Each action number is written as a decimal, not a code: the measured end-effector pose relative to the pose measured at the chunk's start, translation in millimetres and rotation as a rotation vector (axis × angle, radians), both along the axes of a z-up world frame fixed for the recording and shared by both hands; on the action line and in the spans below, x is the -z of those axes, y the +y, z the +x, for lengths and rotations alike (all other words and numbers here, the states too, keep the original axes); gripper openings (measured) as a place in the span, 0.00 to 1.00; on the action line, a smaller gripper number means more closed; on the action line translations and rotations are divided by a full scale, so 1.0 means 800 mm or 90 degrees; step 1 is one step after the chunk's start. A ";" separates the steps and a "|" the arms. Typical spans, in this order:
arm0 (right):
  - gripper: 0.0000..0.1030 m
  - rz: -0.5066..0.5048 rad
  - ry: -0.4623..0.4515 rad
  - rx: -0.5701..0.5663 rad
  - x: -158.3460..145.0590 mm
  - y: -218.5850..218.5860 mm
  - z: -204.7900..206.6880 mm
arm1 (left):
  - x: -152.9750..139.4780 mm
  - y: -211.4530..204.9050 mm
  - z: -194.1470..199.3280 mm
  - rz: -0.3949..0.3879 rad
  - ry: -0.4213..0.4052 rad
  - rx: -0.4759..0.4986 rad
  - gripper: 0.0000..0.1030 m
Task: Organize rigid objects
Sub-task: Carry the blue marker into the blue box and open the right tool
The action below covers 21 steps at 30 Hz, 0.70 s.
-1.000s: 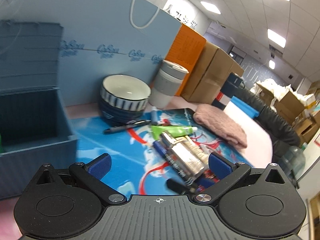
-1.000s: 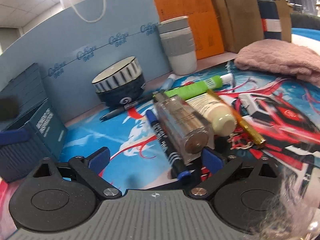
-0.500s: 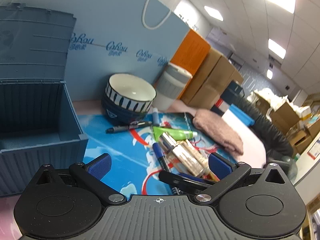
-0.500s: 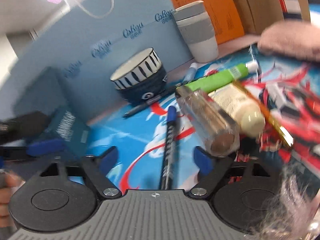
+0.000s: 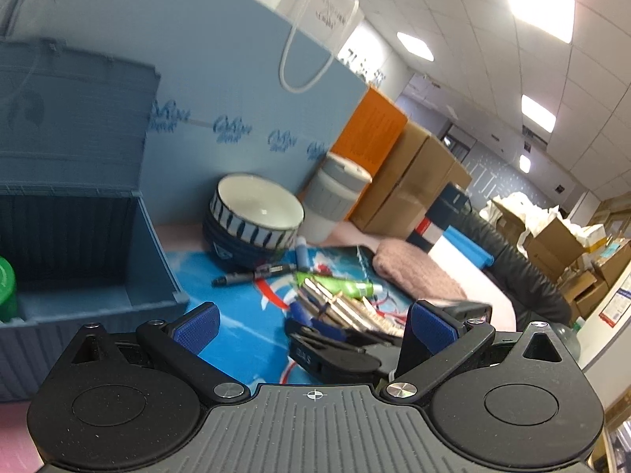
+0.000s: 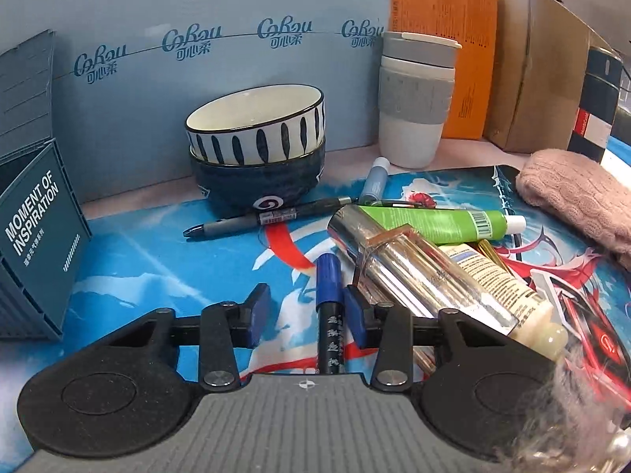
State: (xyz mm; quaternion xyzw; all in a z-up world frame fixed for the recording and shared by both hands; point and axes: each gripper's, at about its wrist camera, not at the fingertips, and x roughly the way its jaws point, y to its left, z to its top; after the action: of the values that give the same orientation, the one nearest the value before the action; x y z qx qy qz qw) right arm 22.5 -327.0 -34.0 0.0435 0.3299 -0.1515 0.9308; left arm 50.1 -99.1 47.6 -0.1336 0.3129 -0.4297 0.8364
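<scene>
A blue marker (image 6: pixel 329 287) lies on the printed mat between the fingers of my right gripper (image 6: pixel 305 307). Its jaws are closing: the right pad touches the marker, the left pad (image 6: pixel 258 307) stands a gap away. To the marker's right lie a clear bottle (image 6: pixel 414 272), a cream tube (image 6: pixel 501 287) and a green tube (image 6: pixel 434 220). My left gripper (image 5: pixel 313 329) hangs open and holds nothing, above the mat, near the open blue storage box (image 5: pixel 98 276). The right gripper's black fingers (image 5: pixel 335 351) show in the left wrist view.
Two stacked bowls (image 6: pixel 256 149), a black pen (image 6: pixel 268 216), a light-blue marker (image 6: pixel 374 181) and a grey-banded cup (image 6: pixel 414 98) stand toward the blue backboard. A pink cloth (image 6: pixel 575 193) lies at the right. Something green (image 5: pixel 6 287) sits in the box.
My right gripper moved left from the clear bottle to straddle the blue marker, and its jaws narrowed a lot. The left gripper drifted slightly; the right gripper's fingers entered its view.
</scene>
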 end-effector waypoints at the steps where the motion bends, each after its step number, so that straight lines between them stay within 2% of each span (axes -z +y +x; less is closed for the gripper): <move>1: 0.14 -0.001 0.000 -0.004 0.000 -0.001 0.000 | -0.003 0.004 0.000 -0.004 -0.007 -0.003 1.00; 3: 0.14 0.027 -0.005 -0.016 -0.004 -0.001 -0.004 | -0.011 0.013 0.000 -0.010 -0.019 -0.006 1.00; 6: 0.14 0.104 -0.022 -0.024 -0.011 -0.007 -0.013 | -0.023 0.031 0.002 -0.004 -0.048 -0.027 1.00; 10: 0.14 0.157 -0.069 -0.043 -0.031 -0.001 -0.025 | -0.040 0.072 0.009 0.017 -0.098 -0.138 1.00; 16: 0.14 0.150 -0.152 -0.084 -0.077 0.031 -0.045 | -0.048 0.133 0.025 0.068 -0.126 -0.308 1.00; 19: 0.14 0.139 -0.191 -0.086 -0.097 0.045 -0.053 | -0.046 0.155 0.035 0.067 -0.117 -0.344 1.00; 21: 0.14 0.129 -0.223 -0.080 -0.111 0.055 -0.057 | -0.043 0.168 0.040 0.049 -0.103 -0.365 1.00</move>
State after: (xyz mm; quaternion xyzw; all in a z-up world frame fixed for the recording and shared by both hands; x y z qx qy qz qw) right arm -23.3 -282.6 54.9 0.1420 0.1785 -0.0495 0.9724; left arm 82.1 35.1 82.2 -0.1500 0.2110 -0.1732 0.9503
